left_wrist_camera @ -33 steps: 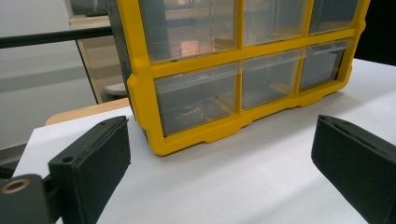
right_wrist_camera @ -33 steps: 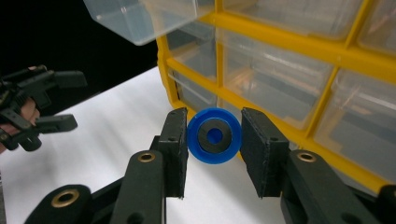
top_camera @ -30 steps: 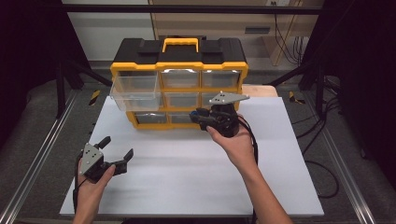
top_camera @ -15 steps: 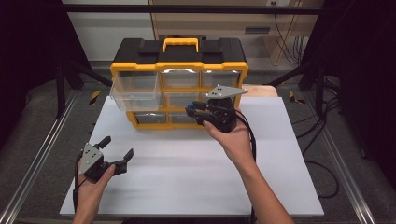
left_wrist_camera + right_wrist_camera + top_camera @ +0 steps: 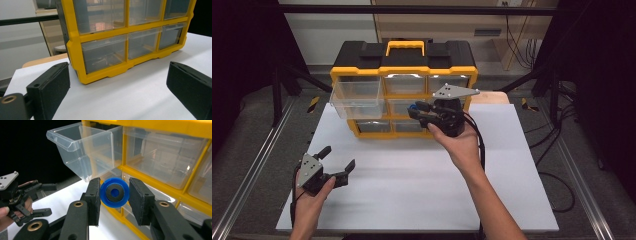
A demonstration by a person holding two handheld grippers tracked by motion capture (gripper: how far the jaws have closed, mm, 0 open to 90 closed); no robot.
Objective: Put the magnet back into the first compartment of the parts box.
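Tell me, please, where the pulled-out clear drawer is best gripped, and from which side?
Grip the clear drawer by its front lip, coming from the front, the person's side. It sticks out of the yellow organizer at top left, and the lip overhangs, giving an open hand-held gripper two faces to pinch.

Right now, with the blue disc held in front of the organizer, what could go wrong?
1. The right gripper holds the blue disc only by its rim, above the table; it might slip out and roll away.
2. The open drawer sticks far out of the organizer; a bump from the gripper could knock it loose.
3. The drawer walls are clear, so its edge may be misjudged.
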